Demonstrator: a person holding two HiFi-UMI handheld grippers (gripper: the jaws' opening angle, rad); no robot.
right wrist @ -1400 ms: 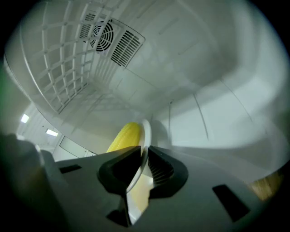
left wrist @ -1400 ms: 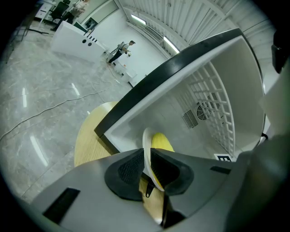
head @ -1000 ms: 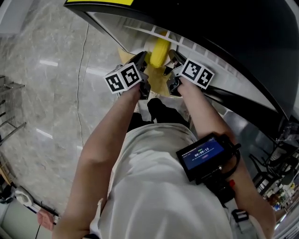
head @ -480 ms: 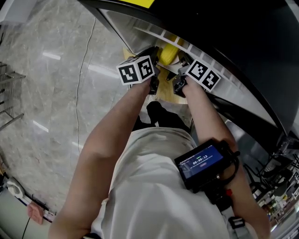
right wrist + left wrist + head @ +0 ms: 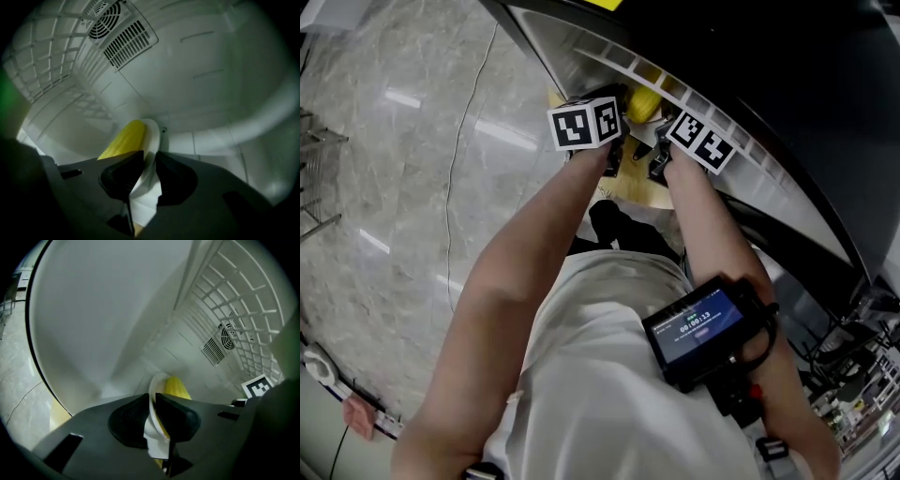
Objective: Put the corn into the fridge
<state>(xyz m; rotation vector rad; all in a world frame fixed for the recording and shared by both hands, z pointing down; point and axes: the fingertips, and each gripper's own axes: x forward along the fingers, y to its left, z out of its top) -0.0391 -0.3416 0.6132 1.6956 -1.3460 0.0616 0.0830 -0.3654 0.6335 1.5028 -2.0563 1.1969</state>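
Currently both grippers are inside the fridge (image 5: 108, 310). Left gripper (image 5: 152, 417) has its jaws pinched tight on the rim of a white plate (image 5: 151, 387); right gripper (image 5: 149, 176) is clamped on the plate's other edge the same way. Corn (image 5: 123, 139) lies on the plate just ahead of both jaw pairs, between the grippers. Vent grille (image 5: 129, 42) on the back wall, beyond the right gripper, up and left
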